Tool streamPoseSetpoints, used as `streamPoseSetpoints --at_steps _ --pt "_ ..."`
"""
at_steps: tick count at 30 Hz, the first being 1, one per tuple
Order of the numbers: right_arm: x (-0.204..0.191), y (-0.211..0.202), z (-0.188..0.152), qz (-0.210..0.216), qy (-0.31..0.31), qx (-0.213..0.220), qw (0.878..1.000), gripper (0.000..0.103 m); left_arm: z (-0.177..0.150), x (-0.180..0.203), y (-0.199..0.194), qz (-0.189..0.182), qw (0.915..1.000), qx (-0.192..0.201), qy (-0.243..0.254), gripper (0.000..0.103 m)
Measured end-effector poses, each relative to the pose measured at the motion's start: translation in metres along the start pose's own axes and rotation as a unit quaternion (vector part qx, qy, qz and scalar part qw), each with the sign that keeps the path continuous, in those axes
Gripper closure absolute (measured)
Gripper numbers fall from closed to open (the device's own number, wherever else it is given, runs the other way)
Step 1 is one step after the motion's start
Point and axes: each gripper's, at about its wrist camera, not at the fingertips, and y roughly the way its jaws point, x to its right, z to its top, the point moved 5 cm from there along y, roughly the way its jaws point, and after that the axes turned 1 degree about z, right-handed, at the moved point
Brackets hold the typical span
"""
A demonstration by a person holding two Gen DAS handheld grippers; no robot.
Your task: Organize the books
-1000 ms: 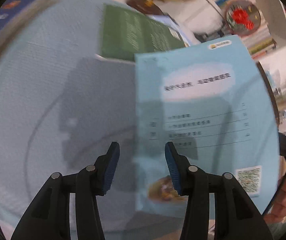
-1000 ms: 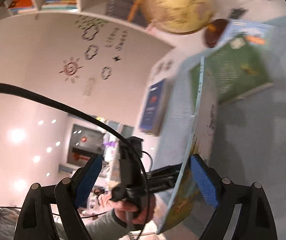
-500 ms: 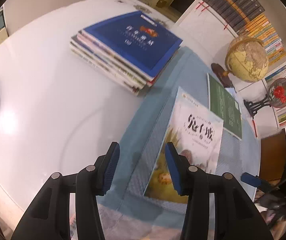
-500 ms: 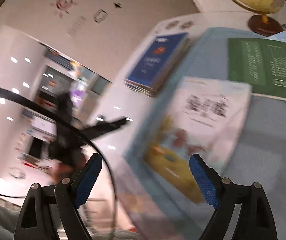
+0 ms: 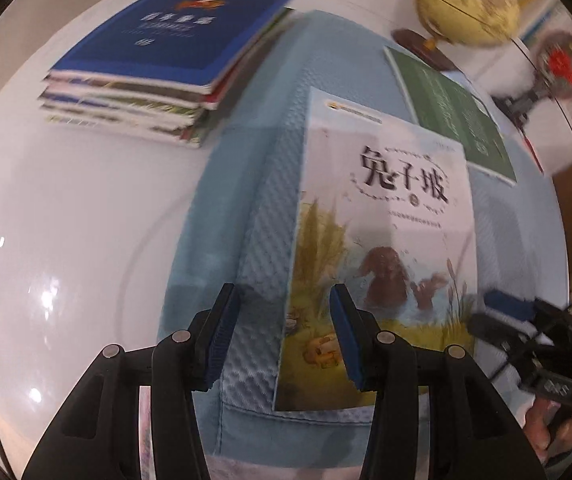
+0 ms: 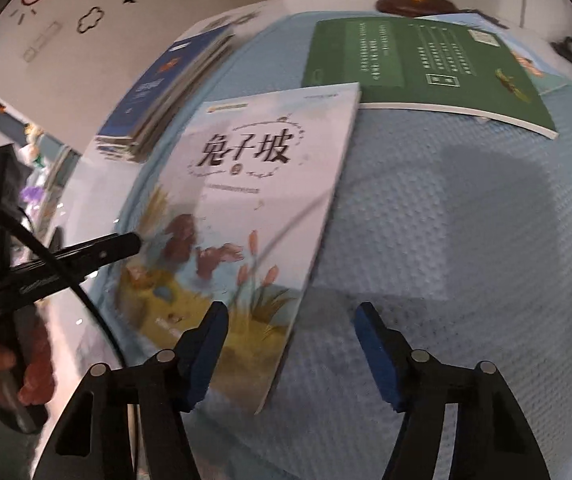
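A picture book (image 5: pixel 386 240) (image 6: pixel 254 184) with a white cover and brown rabbits lies face up on the blue mat (image 5: pixel 254 140) (image 6: pixel 446 220). My left gripper (image 5: pixel 284 332) hovers open over the book's near left edge, pads clear of it. My right gripper (image 6: pixel 290 344) is above the book's near right corner. Its jaws are closing; the corner lies below the gap and the pads do not press on it. A green book (image 5: pixel 450 108) (image 6: pixel 414 60) lies flat behind the picture book. A stack of books (image 5: pixel 166 40) (image 6: pixel 158 88) with a blue cover on top stands at the far left.
The mat rests on a glossy white table (image 5: pixel 66 220). A globe (image 5: pixel 466 0) on a wooden base (image 6: pixel 414 0) stands behind the green book. A person's hand (image 6: pixel 26 376) holds the left gripper's handle at the left edge of the right wrist view.
The picture book stood on edge with its back cover showing a second ago; now it lies face up on the mat. Both views have swung down toward it. The right jaws have narrowed.
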Motion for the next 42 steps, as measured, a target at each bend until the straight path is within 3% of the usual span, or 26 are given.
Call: streamPoseSetpoints --at_steps 5,9,16,19,20,24,26,31,33,35,37,39,42 --pt "-0.012 -0.001 -0.005 -0.056 0.010 0.023 0.998 0.041 -0.007 0.007 -0.003 -0.013 0.9979 -0.006 0.062 0.060" --pt "-0.031 0.001 -0.010 -0.093 0.003 0.031 0.995 0.041 -0.015 0.007 -0.007 -0.068 0.9954 -0.019 0.065 0.060" --pt "-0.052 0.002 -0.022 -0.115 0.022 0.038 0.992 0.040 -0.015 0.001 -0.006 -0.112 0.9898 -0.033 0.081 0.060" --pt "-0.046 -0.005 -0.026 -0.083 0.064 0.042 0.994 0.040 -0.010 -0.007 -0.006 -0.150 0.9852 -0.042 0.072 0.060" --pt "-0.043 -0.009 -0.028 -0.066 0.081 0.045 0.994 0.040 -0.009 -0.014 -0.007 -0.178 0.9814 -0.050 0.053 0.060" --pt "-0.032 -0.008 -0.038 -0.021 0.135 0.040 0.990 0.040 -0.003 -0.033 -0.001 -0.271 0.9586 -0.084 -0.025 0.060" --pt "-0.031 -0.009 -0.039 -0.022 0.138 0.048 0.989 0.039 -0.002 -0.032 -0.001 -0.265 0.9604 -0.083 -0.016 0.060" --pt "-0.039 -0.007 -0.038 -0.054 0.124 0.052 0.990 0.037 -0.006 -0.009 0.001 -0.166 0.9815 -0.064 0.070 0.068" --pt "-0.043 -0.005 -0.039 -0.067 0.116 0.054 0.990 0.037 -0.009 0.001 0.000 -0.135 0.9829 -0.058 0.111 0.068" --pt "-0.044 -0.004 -0.041 -0.075 0.116 0.056 0.989 0.036 -0.006 0.002 0.002 -0.128 0.9813 -0.055 0.133 0.068" --pt "-0.042 -0.005 -0.041 -0.062 0.131 0.059 0.988 0.036 0.001 -0.005 0.002 -0.160 0.9795 -0.067 0.103 0.068" --pt "-0.036 -0.007 -0.040 -0.038 0.151 0.064 0.986 0.036 0.008 -0.013 -0.006 -0.223 0.9706 -0.070 0.057 0.068" --pt "-0.026 -0.011 -0.041 0.013 0.192 0.076 0.978 0.035 0.016 -0.011 -0.027 -0.308 0.9486 -0.062 0.033 0.068"
